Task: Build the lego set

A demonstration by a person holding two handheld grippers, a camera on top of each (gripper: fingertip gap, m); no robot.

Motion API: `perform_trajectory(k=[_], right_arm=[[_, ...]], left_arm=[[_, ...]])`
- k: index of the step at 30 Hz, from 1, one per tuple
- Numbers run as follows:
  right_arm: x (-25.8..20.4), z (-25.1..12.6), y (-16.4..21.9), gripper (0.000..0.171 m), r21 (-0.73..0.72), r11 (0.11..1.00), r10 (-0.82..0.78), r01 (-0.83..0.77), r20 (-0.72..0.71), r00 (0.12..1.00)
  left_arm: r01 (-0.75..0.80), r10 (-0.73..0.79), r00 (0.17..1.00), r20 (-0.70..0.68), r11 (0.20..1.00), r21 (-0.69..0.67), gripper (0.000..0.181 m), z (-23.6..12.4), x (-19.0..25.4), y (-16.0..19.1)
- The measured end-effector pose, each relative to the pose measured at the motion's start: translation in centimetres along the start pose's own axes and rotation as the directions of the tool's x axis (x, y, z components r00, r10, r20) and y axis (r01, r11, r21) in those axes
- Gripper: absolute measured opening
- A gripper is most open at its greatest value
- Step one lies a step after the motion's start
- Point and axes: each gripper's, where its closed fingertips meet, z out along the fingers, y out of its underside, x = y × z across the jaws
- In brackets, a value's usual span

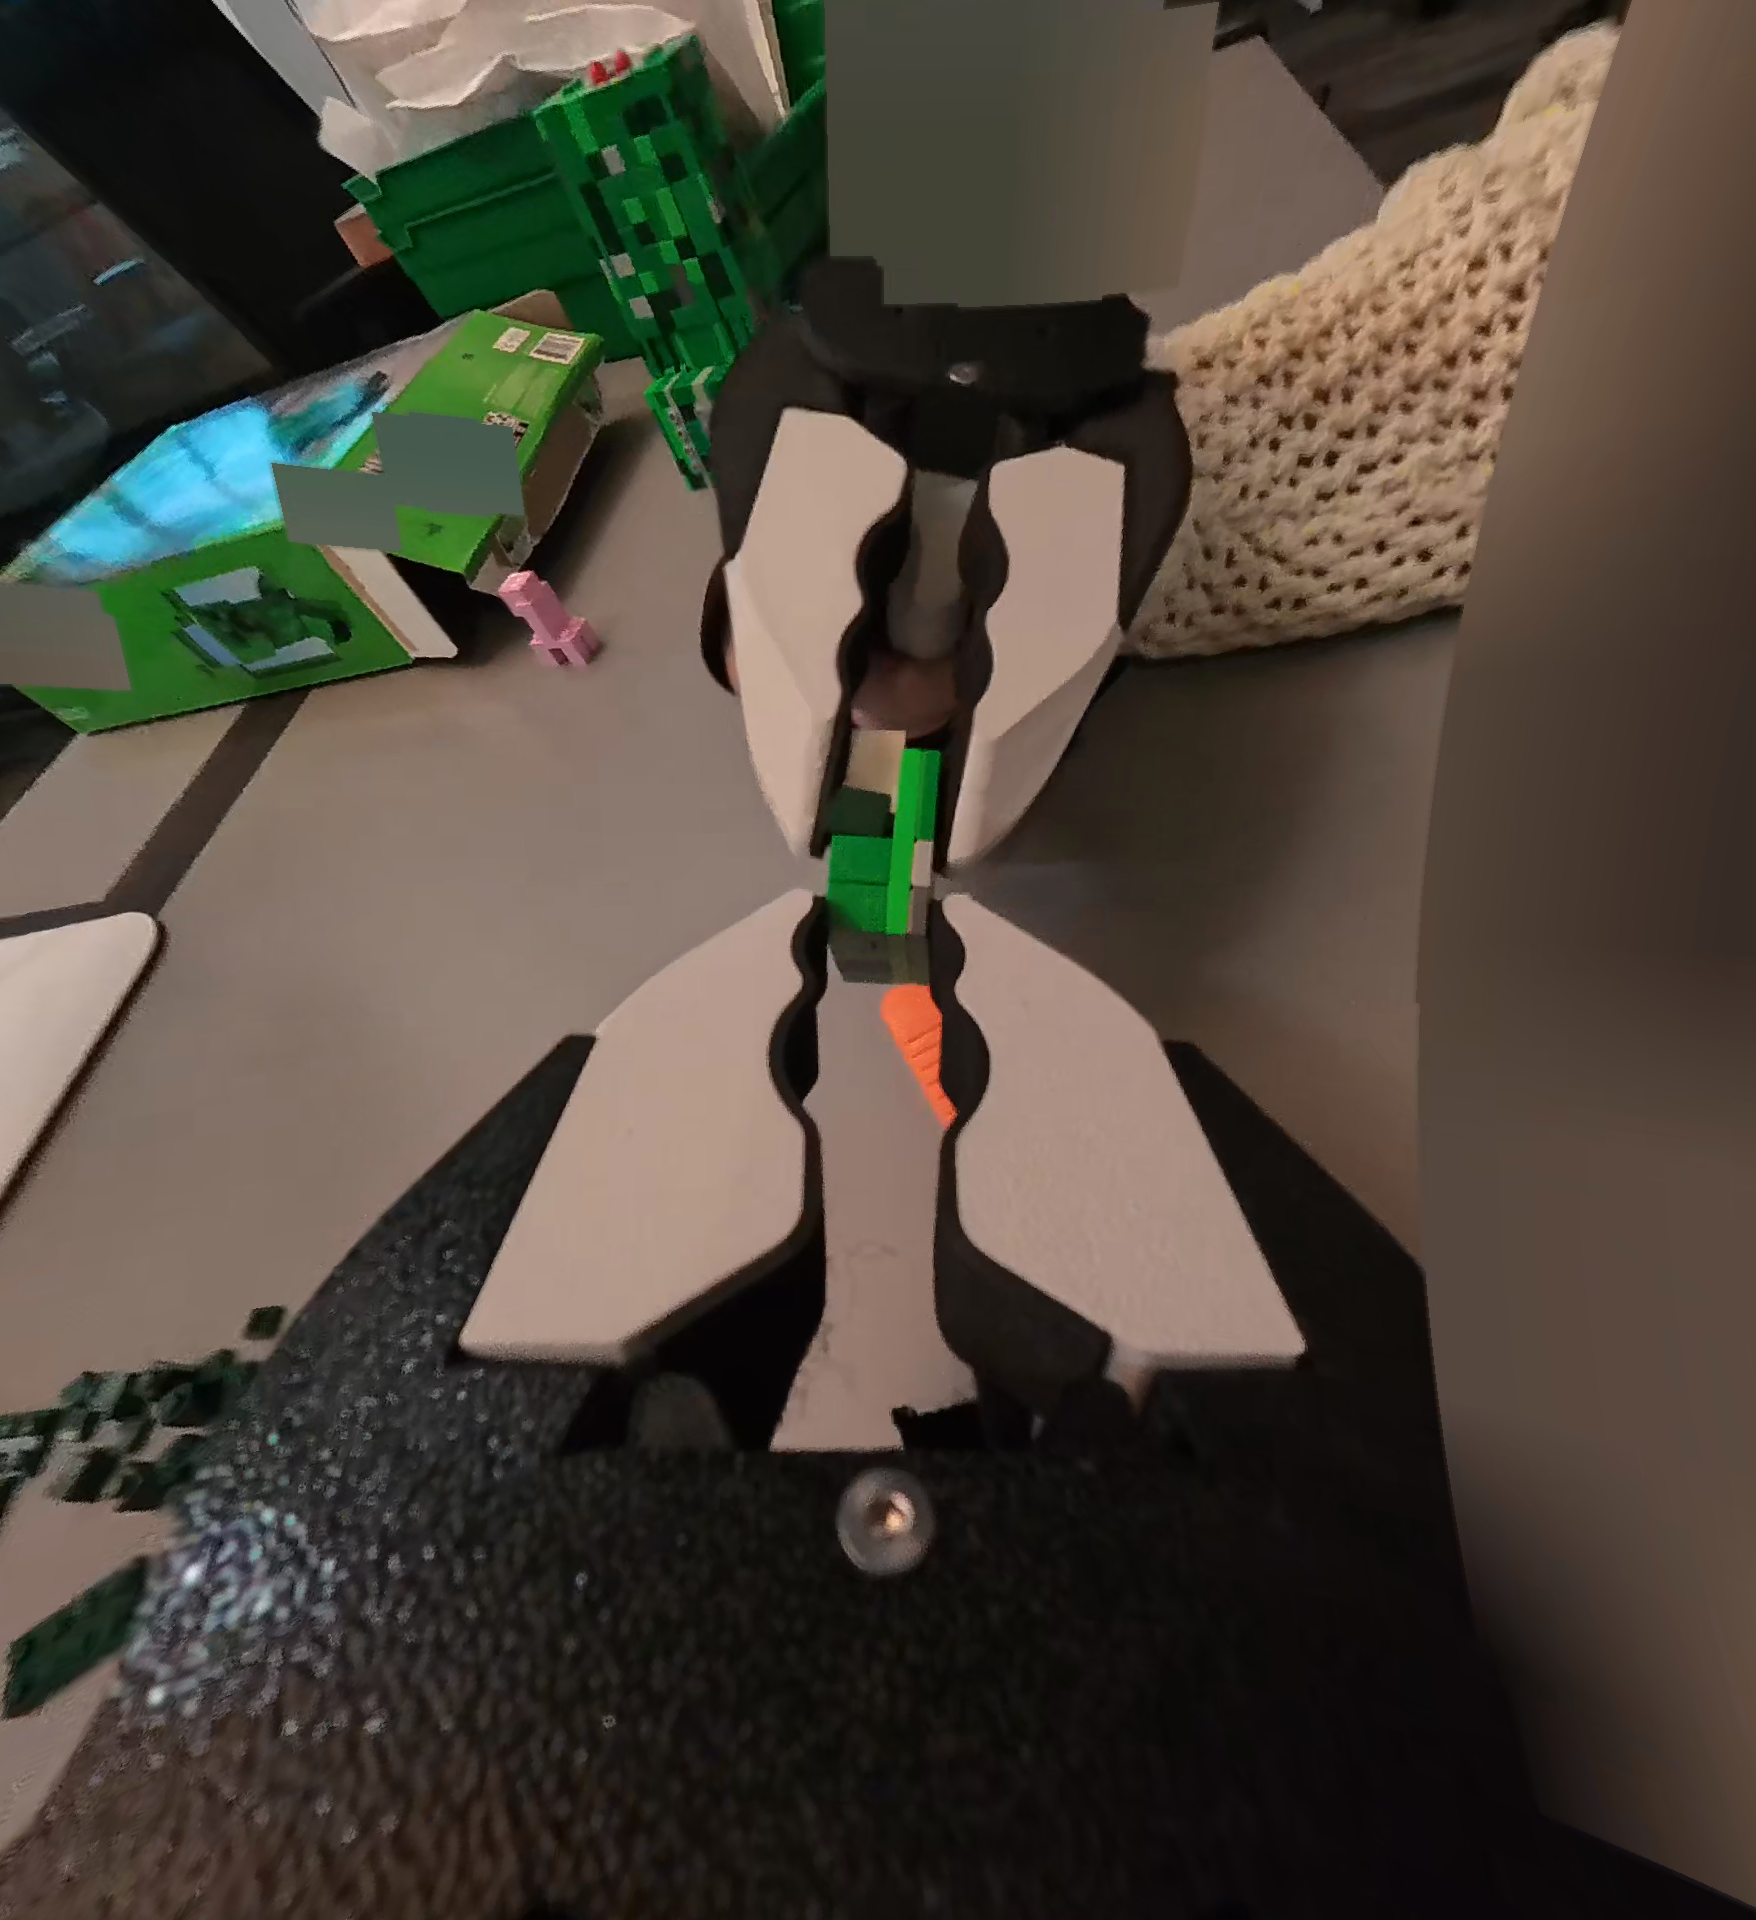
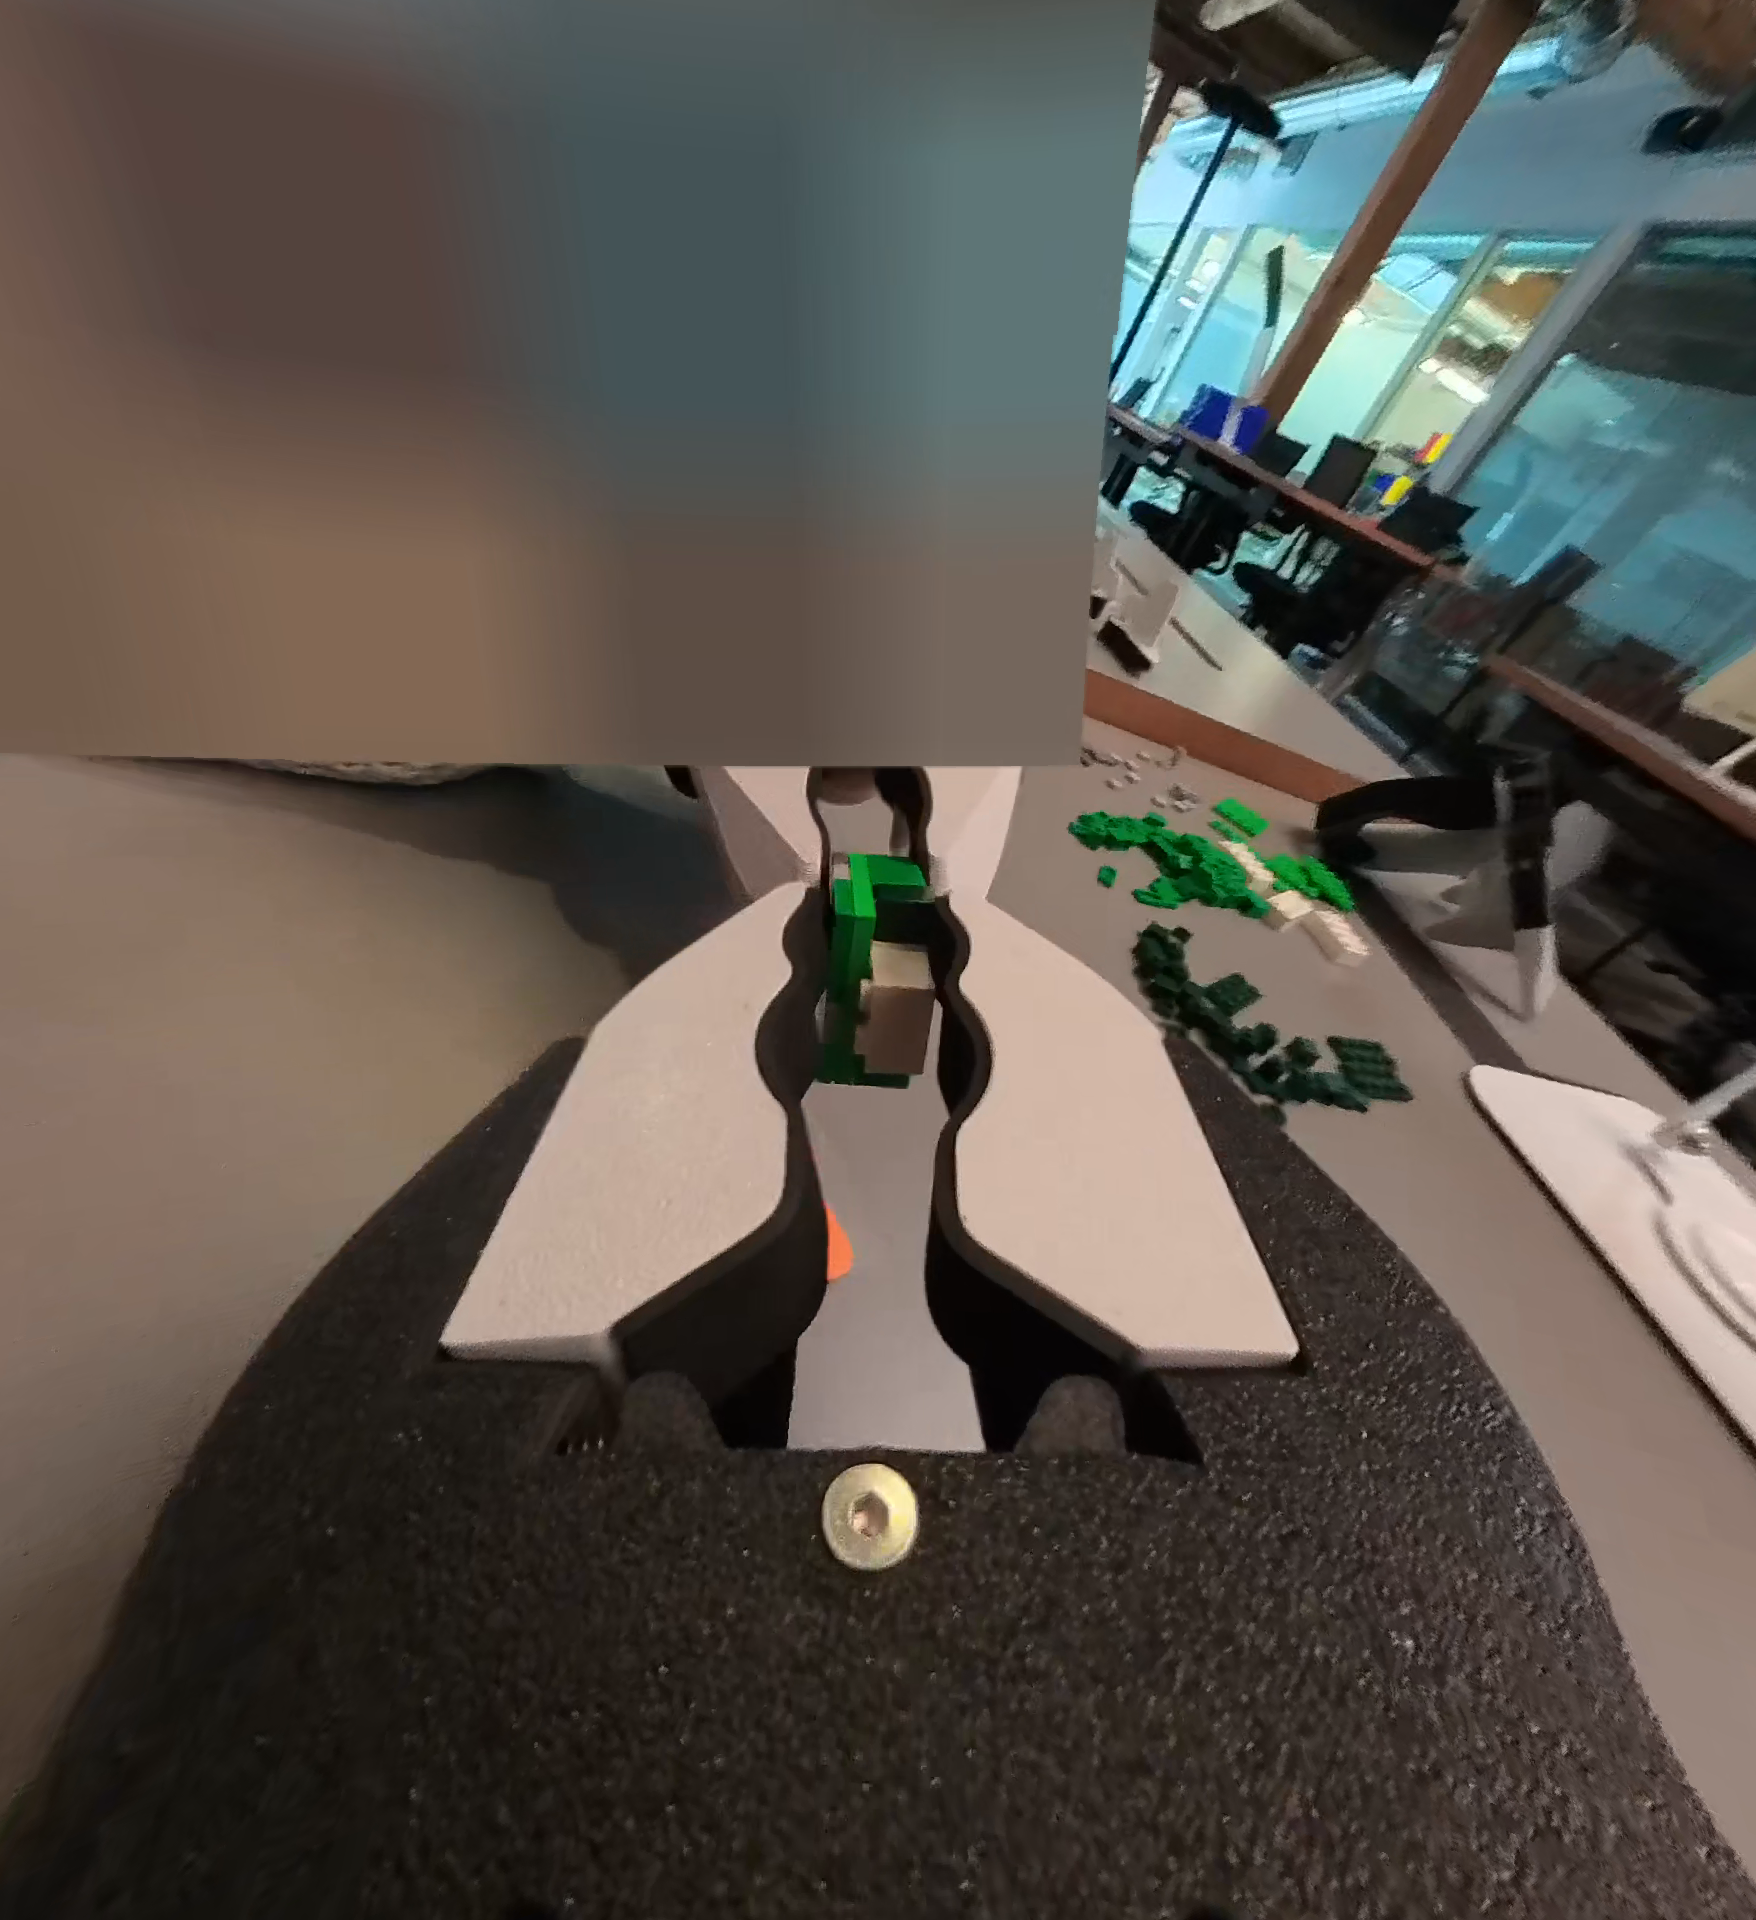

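A small green, white and grey lego assembly hangs above the grey table, held between both grippers, which face each other tip to tip. My left gripper is shut on its near end. My right gripper comes from the far side and is shut on its other end. In the right wrist view the assembly sits between my right gripper's fingers, and the left gripper's white fingers show just beyond. An orange piece lies on the table under the grippers.
A tall green blocky lego model, a green bin, a green box and a pink figure stand at the back left. Loose bright green bricks and dark green bricks lie beside a white stand base. A cream knitted item lies to the right. Less than 4 cm separates the two grippers' tips. My left gripper's tips are some 7 centimeters from the orange piece.
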Motion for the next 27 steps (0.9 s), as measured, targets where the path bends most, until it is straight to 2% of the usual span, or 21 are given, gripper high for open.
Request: perform_trajectory(k=[3, 9, 16, 23, 27], right_arm=[[0.3, -0.1, -0.7, 0.018, 0.035, 0.999, -0.015, 0.016, -0.029, 0.999], [0.3, -0.5, -1.6, 0.018, 0.104, 0.994, 0.028, -0.026, -0.023, 0.999], [-0.1, -0.5, -2.1, 0.018, 0.116, 0.993, 0.006, -0.005, -0.008, 1.0], [-0.5, -0.3, -0.5, 0.018, -0.077, 0.989, -0.13, 0.129, -0.005, 0.992], [-0.7, -0.2, 0.0, 0.018, -0.129, 0.979, -0.16, 0.16, 0.006, 0.987]], left_arm=[[0.076, -0.075, 0.997, -0.031, 0.995, 0.059, 0.019, -0.3, -0.1, -0.6], [-0.047, 0.047, 0.999, 0.006, 0.998, -0.033, 0.024, 0.4, 0.2, 0.5], [-0.096, 0.095, 0.995, 0.035, 0.995, 0.038, 0.021, 0.5, 0.3, -0.9], [-0.179, 0.189, 0.978, 0.093, 0.978, -0.106, 0.018, 1.0, -0.2, 0.6], [-0.182, 0.192, 0.978, 0.077, 0.975, -0.127, 0.017, 1.2, 0.0, 1.0]])
